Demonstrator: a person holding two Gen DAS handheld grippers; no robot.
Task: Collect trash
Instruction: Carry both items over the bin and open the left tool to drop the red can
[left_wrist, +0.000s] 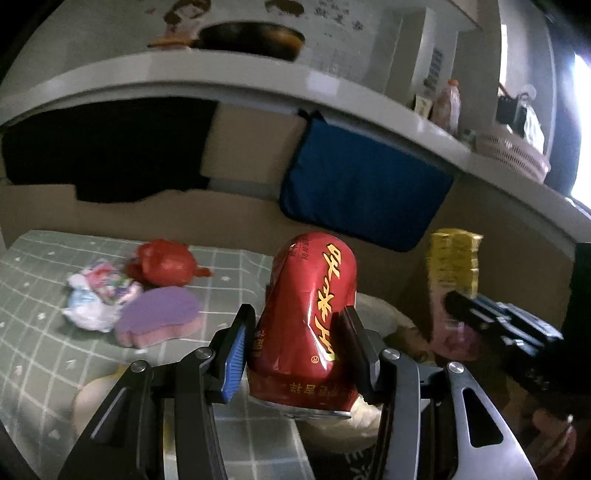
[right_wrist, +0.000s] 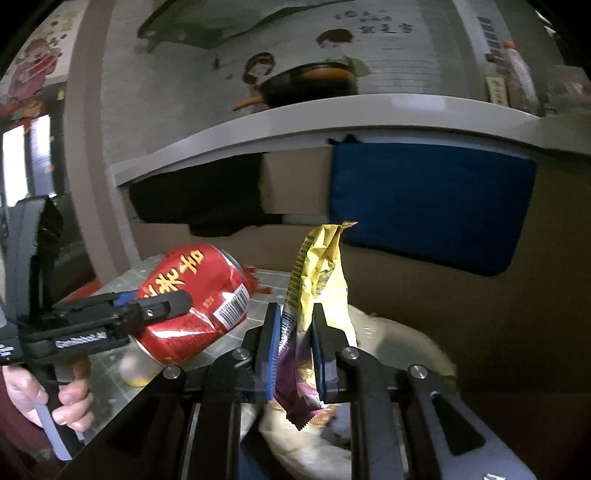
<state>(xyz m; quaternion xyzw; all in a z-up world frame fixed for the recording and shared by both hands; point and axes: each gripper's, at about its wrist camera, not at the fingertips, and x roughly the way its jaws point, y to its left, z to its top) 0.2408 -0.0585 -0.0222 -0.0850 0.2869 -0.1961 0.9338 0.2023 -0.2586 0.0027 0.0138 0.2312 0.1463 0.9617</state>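
The left gripper is clamped on a dented red can, held upright above the table; the right gripper pinches a yellow-and-purple snack wrapper between narrow jaws, a white bag just beyond; further out, the green checked tablecloth carries a purple sponge, crumpled wrappers and a red toy; behind, a blue cushion hangs under a white counter, with a dark pan on top

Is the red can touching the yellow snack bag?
Apart. The right wrist view shows green tablecloth between the red can and the yellow snack bag.
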